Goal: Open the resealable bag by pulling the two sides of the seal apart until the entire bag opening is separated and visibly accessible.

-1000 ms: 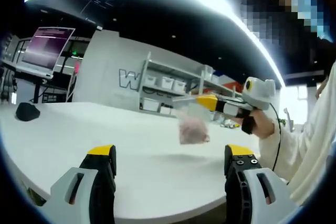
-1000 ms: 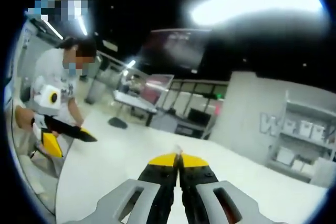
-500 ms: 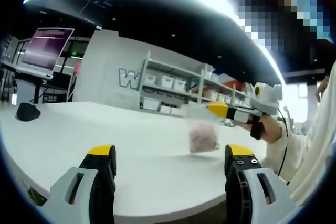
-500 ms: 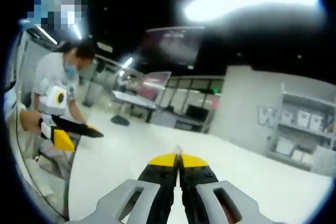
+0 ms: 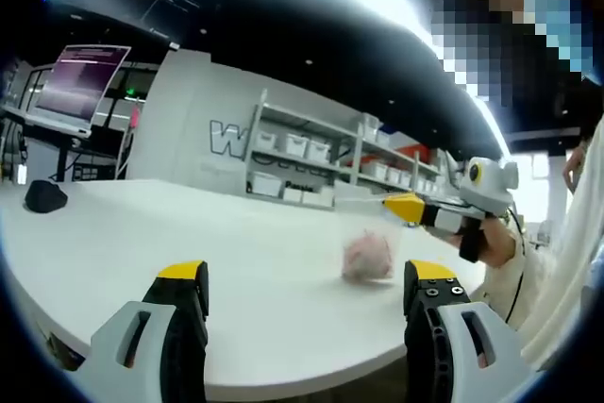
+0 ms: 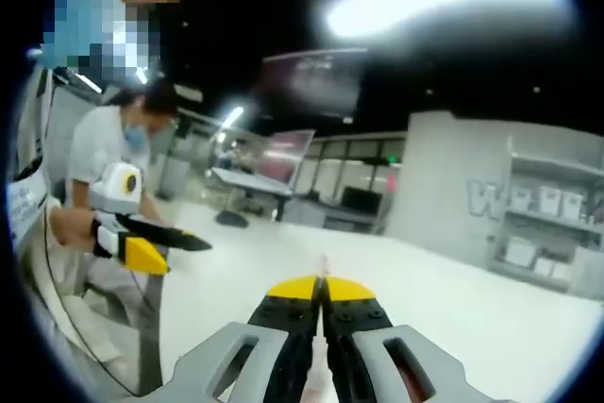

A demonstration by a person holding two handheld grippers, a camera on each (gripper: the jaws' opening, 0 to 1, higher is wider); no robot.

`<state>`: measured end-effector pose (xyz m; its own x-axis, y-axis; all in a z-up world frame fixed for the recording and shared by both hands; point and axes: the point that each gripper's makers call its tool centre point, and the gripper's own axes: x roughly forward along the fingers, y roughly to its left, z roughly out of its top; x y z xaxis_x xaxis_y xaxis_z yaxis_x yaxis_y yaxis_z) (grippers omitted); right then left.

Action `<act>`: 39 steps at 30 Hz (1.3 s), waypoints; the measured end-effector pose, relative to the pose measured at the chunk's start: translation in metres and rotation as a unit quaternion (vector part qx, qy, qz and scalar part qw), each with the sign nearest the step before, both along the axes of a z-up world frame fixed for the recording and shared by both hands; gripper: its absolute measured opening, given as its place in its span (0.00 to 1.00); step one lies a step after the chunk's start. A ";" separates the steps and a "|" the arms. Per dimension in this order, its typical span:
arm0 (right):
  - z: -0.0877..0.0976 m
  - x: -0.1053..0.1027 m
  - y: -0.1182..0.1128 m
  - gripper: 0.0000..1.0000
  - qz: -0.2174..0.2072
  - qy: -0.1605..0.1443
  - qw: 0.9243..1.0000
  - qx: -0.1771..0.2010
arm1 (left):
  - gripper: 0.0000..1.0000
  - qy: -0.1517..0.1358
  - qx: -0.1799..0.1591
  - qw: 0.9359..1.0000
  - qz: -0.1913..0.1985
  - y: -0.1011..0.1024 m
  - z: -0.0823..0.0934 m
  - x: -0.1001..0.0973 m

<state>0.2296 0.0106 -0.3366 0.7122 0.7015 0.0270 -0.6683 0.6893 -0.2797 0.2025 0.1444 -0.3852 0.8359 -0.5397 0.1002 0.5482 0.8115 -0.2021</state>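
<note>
A clear resealable bag [image 5: 364, 250] with a pink lump inside hangs low over the white table [image 5: 189, 233]; whether it touches the top I cannot tell. My right gripper [image 5: 406, 207] comes in from the right in the left gripper view, shut on the bag's top edge. In the right gripper view its yellow-tipped jaws [image 6: 321, 290] are pressed together, with a thin sliver of the bag's edge [image 6: 322, 266] sticking up between them. My left gripper [image 5: 309, 276] stands wide open, a short way from the bag, with nothing in it. It also appears at the left as the left gripper [image 6: 175, 250].
A black object [image 5: 42, 195] lies at the table's far left. Behind the table stand a monitor [image 5: 80, 82] and shelving with white bins [image 5: 302, 153]. A person in a white top [image 6: 109, 148] stands at the left in the right gripper view.
My right gripper has carried the bag to the right and lower, down close to the table top. The left gripper has stayed open.
</note>
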 end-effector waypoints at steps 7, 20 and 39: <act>-0.017 -0.014 0.010 0.00 0.012 0.014 1.000 -0.016 | 0.82 0.001 -0.044 0.999 -0.014 0.000 0.007 -0.004; -0.041 -0.034 0.031 0.00 0.040 0.013 0.997 -0.057 | 0.81 0.022 -0.046 0.998 -0.043 -0.015 -0.001 -0.010; -0.064 -0.048 0.038 0.00 0.055 0.033 0.996 -0.070 | 0.37 0.151 -0.096 0.969 -0.173 -0.065 -0.023 -0.030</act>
